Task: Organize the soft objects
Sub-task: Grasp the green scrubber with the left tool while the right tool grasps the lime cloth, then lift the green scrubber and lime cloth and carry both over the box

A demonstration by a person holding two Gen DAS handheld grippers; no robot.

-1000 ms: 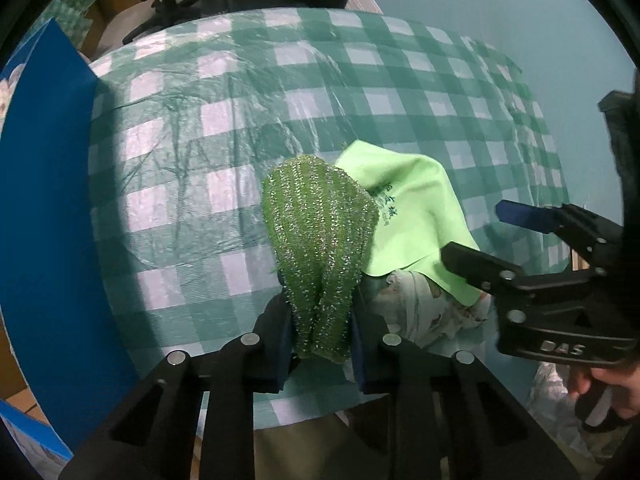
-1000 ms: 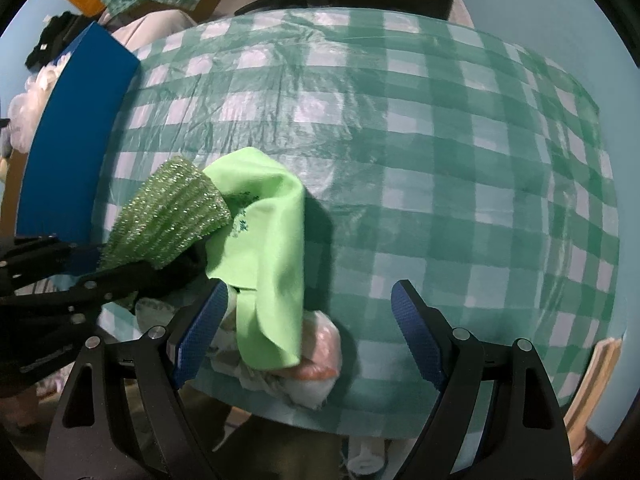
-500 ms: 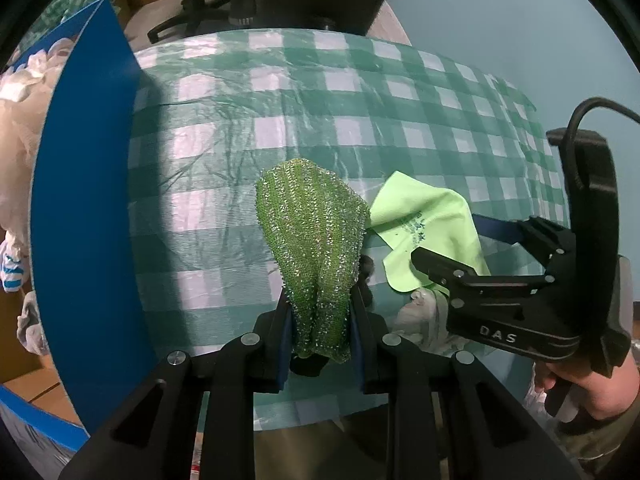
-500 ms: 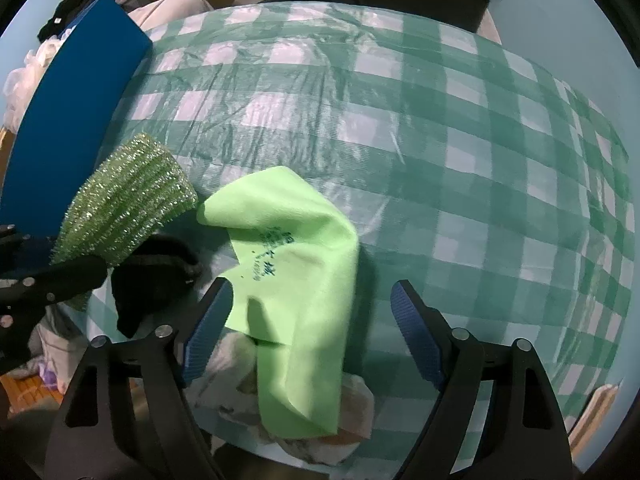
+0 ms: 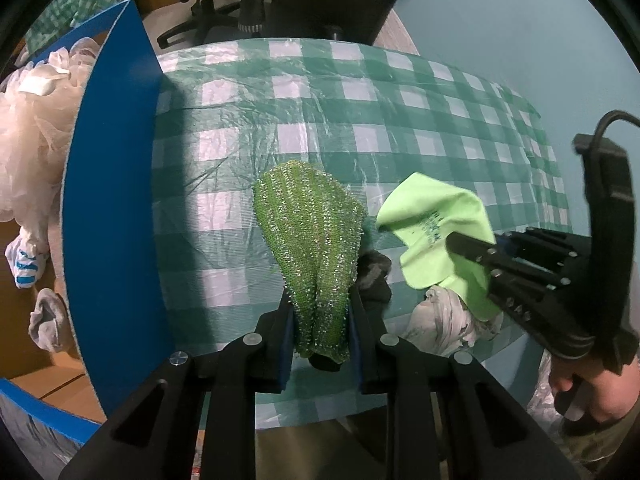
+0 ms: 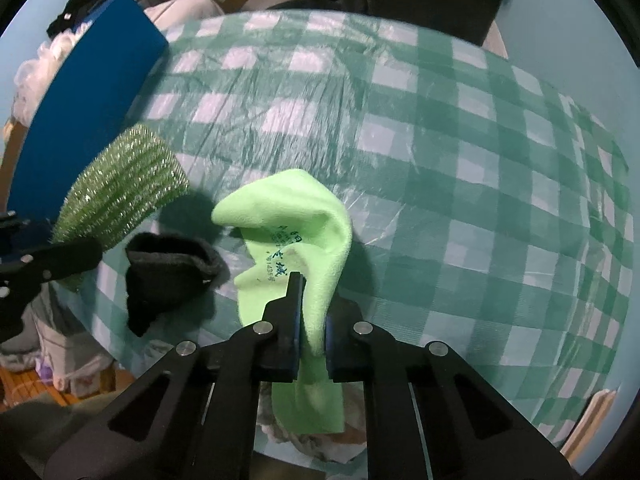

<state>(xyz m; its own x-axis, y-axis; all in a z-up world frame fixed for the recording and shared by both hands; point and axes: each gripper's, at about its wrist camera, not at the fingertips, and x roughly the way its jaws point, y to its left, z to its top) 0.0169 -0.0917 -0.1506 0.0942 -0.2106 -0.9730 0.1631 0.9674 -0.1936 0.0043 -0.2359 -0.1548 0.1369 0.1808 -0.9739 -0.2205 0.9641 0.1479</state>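
Observation:
My left gripper (image 5: 320, 320) is shut on a glittery green scrubbing cloth (image 5: 310, 240), held upright above the checked table; the cloth also shows in the right wrist view (image 6: 120, 184). My right gripper (image 6: 312, 320) is shut on a light green cloth (image 6: 296, 232) with dark print, lifted off the near table edge; it shows in the left wrist view (image 5: 436, 228) too. A dark grey sock (image 6: 168, 276) lies between the two cloths. A white patterned fabric (image 5: 440, 320) lies under the light green cloth at the table edge.
A blue box wall (image 5: 112, 208) stands at the left of the green-checked tablecloth (image 5: 360, 120). Inside it lie a white mesh puff (image 5: 28, 140), a striped sock (image 5: 24, 268) and a grey sock (image 5: 48, 316). An office chair base (image 5: 208, 12) stands beyond the table.
My right gripper has closed on the light green cloth and lifted it. My left gripper with the scrubbing cloth has shifted left, bringing the blue box's inside into view.

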